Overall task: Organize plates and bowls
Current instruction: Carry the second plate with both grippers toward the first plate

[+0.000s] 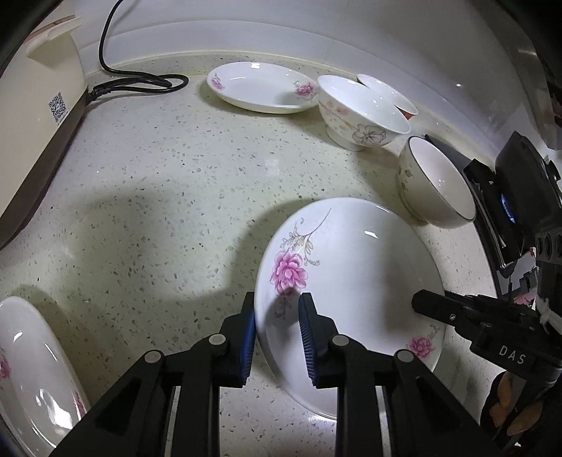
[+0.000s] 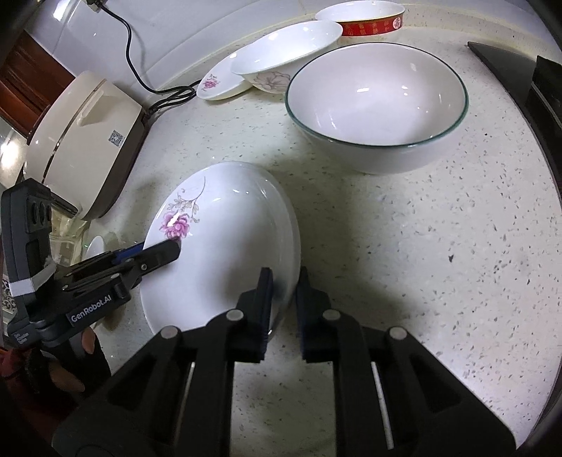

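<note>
A white plate with pink flowers [image 1: 351,281] lies on the speckled counter; it also shows in the right wrist view [image 2: 224,246], where it seems to rest on a second plate. My left gripper [image 1: 275,330] straddles the plate's left rim, one finger under and one over, closed on it. My right gripper [image 2: 284,302] straddles the opposite rim, closed on it. Each gripper shows in the other's view, the right [image 1: 456,313] and the left [image 2: 151,256]. A green-rimmed bowl [image 2: 376,105] stands just beyond.
A flowered plate [image 1: 261,88], a flowered bowl [image 1: 361,112] and a red-banded bowl [image 2: 361,17] sit at the back. Another flowered plate [image 1: 31,369] lies at the near left. A cream appliance [image 1: 38,116] with a black cord [image 1: 140,81] stands left. A dark stove edge [image 2: 520,70] lies right.
</note>
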{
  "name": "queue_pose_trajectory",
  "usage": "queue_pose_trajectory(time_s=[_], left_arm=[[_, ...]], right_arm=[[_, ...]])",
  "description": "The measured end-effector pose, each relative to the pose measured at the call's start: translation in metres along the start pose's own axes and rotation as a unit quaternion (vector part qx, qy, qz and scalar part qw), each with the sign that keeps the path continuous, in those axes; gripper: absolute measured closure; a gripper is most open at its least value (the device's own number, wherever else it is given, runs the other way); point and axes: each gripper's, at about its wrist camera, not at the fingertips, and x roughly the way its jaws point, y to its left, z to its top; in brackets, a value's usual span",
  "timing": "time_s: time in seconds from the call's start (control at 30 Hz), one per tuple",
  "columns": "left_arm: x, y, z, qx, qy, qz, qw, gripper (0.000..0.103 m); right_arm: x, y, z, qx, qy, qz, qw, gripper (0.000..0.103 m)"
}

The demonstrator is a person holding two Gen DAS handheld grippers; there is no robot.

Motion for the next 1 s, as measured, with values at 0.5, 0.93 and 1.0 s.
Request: queue_pose_trajectory(time_s=[0.5,0.93,1.0], left_arm=[[-0.026,0.004,0.000,-0.004,-0.035,0.004,0.9994,0.079],[-0.059,0.036,-0.009,-0.045,-0.071,0.016,0.9964,0.079],[-0.067,0.047,-0.012,-0.061,-0.078,0.020,0.9949,0.079]], right_arm=[[-0.009,0.011,-0.002,-0.009,-0.017,0.012,1.000,0.087],[-0.006,0.048,0.006,-0.033,-0.017,0.047,0.998,0.086],[-0.002,0.059,0.008,-0.042,-0.013,0.054,0.998,0.086]])
